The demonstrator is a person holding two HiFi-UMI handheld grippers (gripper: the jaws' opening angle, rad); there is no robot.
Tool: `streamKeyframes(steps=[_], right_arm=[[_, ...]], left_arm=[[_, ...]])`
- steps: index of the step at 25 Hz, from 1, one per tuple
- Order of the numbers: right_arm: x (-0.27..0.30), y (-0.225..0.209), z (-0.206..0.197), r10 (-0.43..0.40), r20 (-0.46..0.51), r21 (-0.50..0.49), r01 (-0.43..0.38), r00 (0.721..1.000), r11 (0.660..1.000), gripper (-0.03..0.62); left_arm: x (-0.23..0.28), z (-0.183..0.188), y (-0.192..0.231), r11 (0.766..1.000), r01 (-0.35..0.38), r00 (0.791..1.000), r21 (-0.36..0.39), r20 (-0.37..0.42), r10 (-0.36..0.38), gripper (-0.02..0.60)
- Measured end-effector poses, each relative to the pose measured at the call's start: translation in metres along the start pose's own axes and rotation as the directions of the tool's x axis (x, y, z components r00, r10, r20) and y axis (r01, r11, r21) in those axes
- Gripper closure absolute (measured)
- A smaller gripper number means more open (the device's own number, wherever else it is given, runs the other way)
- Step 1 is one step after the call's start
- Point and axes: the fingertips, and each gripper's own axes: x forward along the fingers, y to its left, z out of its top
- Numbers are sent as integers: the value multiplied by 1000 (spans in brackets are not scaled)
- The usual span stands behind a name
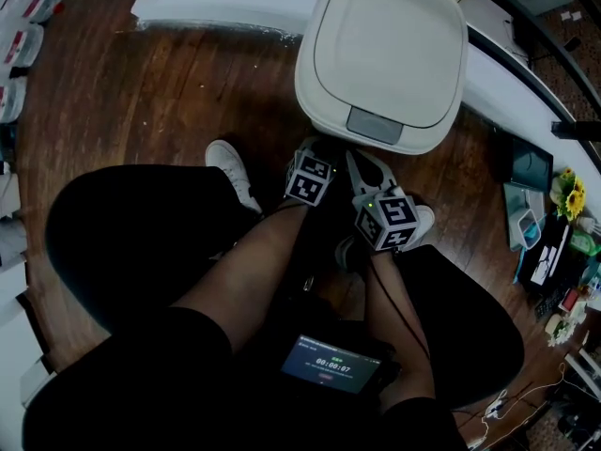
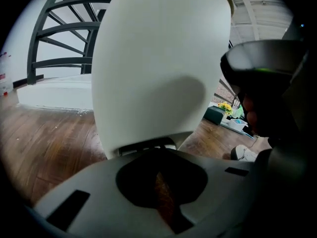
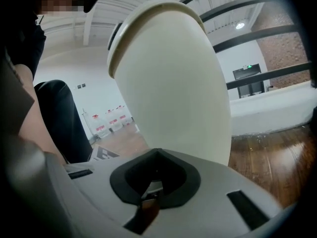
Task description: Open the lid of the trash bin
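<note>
White trash bin (image 1: 380,59) stands on the wooden floor (image 1: 141,92) at the floor's far edge, against a white curved ledge (image 1: 216,12). Lid (image 1: 387,36) is down and closed, with a gray latch tab (image 1: 374,125) at its near edge, facing the person.

Left claw (image 1: 311,147) is low at the bin's near side, just below the latch tab and slightly left of it. Jaws are pressed together with only a thin slit showing floor, and nothing is pinched. Left gripper view: bin wall fills the frame right ahead of the claw tip. Can't tell if they touch.

Right claw (image 1: 361,165) is just beside the left one, to its right and a bit nearer the person. It also points at the bin's lower front. Jaws are together and nothing is held. Right gripper view: bin body rises just beyond the tip, and the lid seam shows high above it.

Both claws are below lid level, neither on the lid.

The person's black-clad legs flank the claws. One white shoe (image 1: 228,165) is on the floor left of the left claw. A small screen device (image 1: 331,366) sits near the lap. Yellow flowers (image 1: 568,194) lie at the floor's right edge.
</note>
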Motion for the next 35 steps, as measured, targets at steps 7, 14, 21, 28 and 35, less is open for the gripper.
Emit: streamKeyframes(steps=[7,14,21,28,35], right_arm=[[11,-15,-4,-2,-56,12,3,998,1000,578],[15,-21,-9,9,-104,-16,-10,995,1000,578],[14,-33,-19,-22,-149,-19,19,989,1000,577],[10,-43,-27,-53,-155,1,54,986,999,578],[9,-43,-31,-62,-161,16,66,985,998,579]], left_arm=[[20,-2,10,1000,3,999,-8,-32,-3,546],[39,-4,9,1000,11,998,-7,-54,-12,546],[47,-7,9,1000,13,998,-4,-61,-13,546],[49,-11,10,999,-18,998,-42,-66,15,546],[48,-16,11,998,-51,991,-20,-127,48,546]])
